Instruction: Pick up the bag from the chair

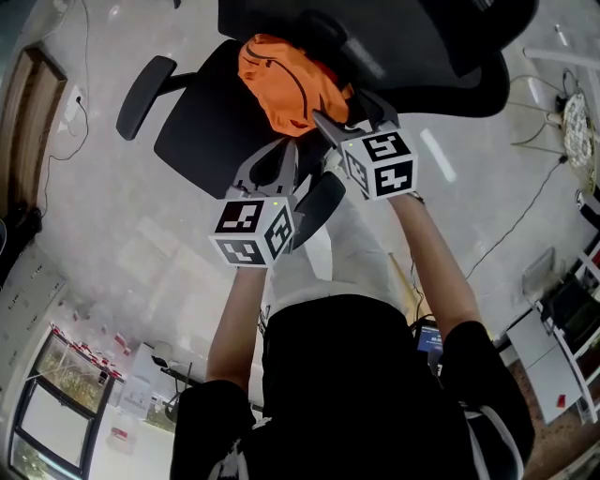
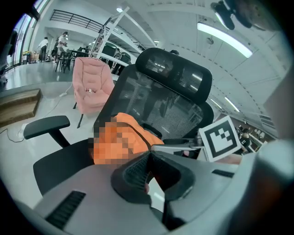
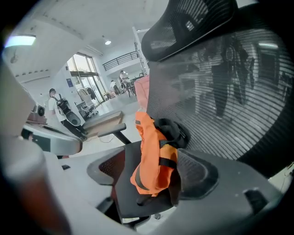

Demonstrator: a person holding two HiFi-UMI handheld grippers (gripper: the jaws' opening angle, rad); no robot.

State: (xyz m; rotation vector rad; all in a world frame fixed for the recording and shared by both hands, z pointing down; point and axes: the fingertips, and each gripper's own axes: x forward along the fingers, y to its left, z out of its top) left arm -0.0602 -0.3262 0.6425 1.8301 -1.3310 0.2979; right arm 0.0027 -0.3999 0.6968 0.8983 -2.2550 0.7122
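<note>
An orange bag with black straps lies on the seat of a black office chair, against the mesh backrest. My right gripper is open at the bag's right edge. In the right gripper view the bag hangs between the spread pads of that gripper without touching them. My left gripper hovers over the seat's front edge, short of the bag. Its pads sit together with nothing between them, and the bag lies beyond them.
The chair's armrest sticks out to the left. A pink padded chair and a low wooden platform stand behind. A cable runs over the pale floor at the left. A white rack is at the right.
</note>
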